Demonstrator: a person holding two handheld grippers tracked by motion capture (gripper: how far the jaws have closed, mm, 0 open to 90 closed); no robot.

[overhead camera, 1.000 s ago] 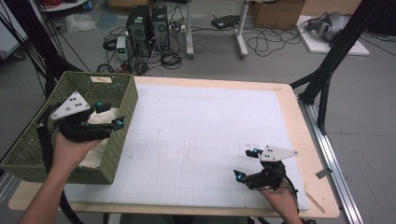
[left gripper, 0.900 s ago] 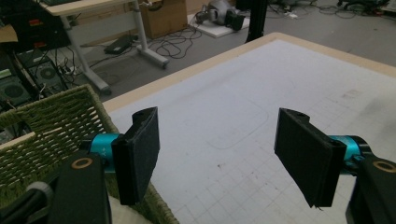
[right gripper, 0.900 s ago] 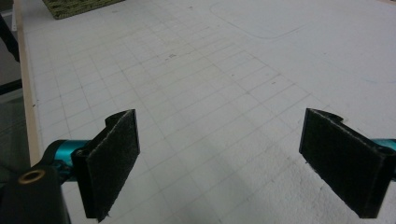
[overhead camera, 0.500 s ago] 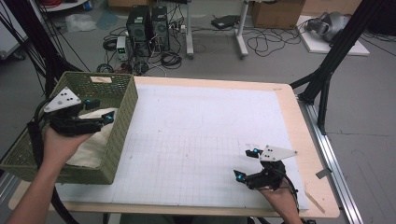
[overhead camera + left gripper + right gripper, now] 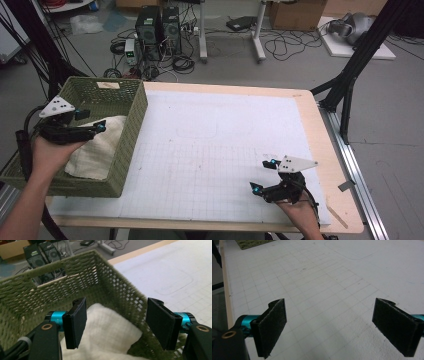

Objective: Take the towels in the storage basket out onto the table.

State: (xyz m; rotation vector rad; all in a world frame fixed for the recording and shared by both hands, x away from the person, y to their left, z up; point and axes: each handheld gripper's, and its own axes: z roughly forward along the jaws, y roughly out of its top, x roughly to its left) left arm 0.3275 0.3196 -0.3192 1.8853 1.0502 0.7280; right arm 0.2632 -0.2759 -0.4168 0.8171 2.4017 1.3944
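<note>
At the left edge of the bench, the green woven basket (image 5: 127,135) holds a cream towel (image 5: 97,150) lying crumpled against its near right wall. The left gripper (image 5: 87,120) hovers over the basket's left side with its jaws spread wide and nothing between them; in the left gripper view the towel (image 5: 105,332) sits just below and beyond the two pads. The step in hand looks like picking the towel out of the basket, so the sound way is to lower the gripper straight down until both pads straddle a raised fold, well clear of the basket wall (image 5: 120,297), then close firmly on a thick bunch of cloth instead of a single thin layer. Lifting slowly and upward first would keep the cloth from snagging on the weave or dragging the light basket along. Further right, the white gridded mat (image 5: 220,145) lies bare, ready as a landing place. Near its front right corner, the right gripper (image 5: 263,176) rests low over the mat, jaws likewise wide apart and empty.
</note>
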